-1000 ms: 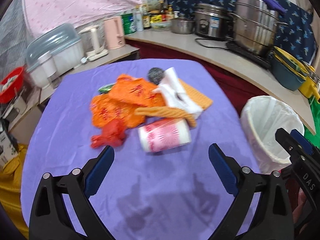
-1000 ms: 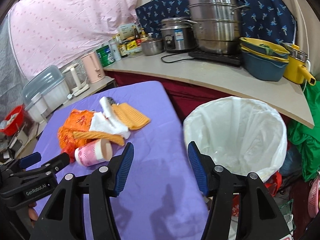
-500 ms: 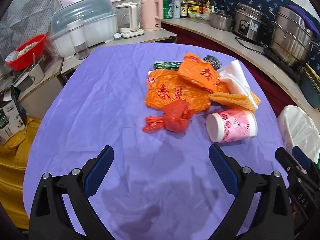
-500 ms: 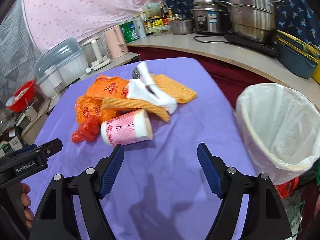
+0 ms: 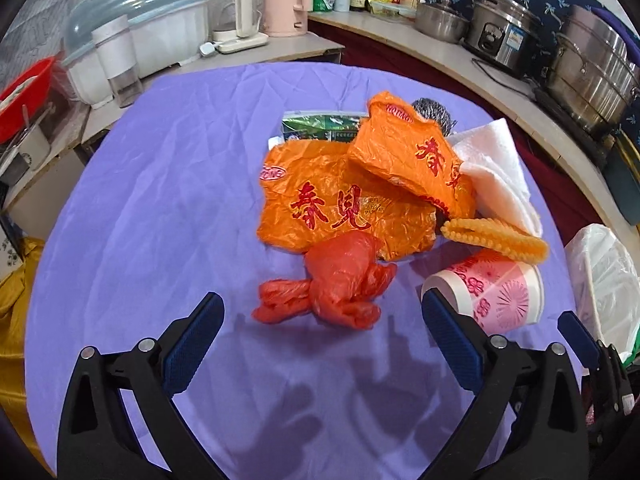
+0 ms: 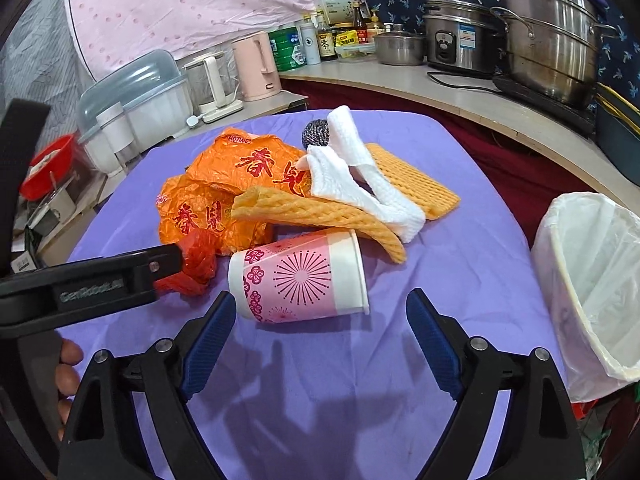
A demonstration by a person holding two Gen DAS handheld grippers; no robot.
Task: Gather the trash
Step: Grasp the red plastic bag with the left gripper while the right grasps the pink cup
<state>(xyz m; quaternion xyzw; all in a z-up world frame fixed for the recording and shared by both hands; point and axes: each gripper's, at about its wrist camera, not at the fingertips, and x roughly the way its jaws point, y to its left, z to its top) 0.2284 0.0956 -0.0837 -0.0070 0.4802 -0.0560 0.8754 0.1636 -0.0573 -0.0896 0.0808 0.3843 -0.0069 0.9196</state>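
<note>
Right gripper (image 6: 316,332): jaws opening, already wide, nothing between the pads; aimed at the paper cup (image 6: 304,280) just ahead.
Left gripper (image 5: 322,344): jaws spread wide, holding nothing; the red bag (image 5: 332,284) lies just beyond its tips.
Trash pile: orange bags (image 5: 352,200), white tissue (image 6: 360,184), yellow foam net (image 6: 320,216), a green packet (image 5: 320,126) and a steel scourer (image 6: 316,132) heaped together toward the right half of the desk (image 5: 160,200), cup and red bag on its near side.
Bin: white-lined bin (image 6: 592,280) stands off the desk's right edge, mouth open.
Risk, cup: it lies on its side, so a pad that nudges it could roll it toward the right edge; the foam net rests on it and may drag along.
Risk, red bag: soft and crumpled, so a shallow pinch may catch only a fold, or the purple cloth beneath.
Risk, grippers: they work close together and could knock each other.
Open room: the left and near parts of the desk are bare; the far edge is hemmed by the appliances on the counter.
</note>
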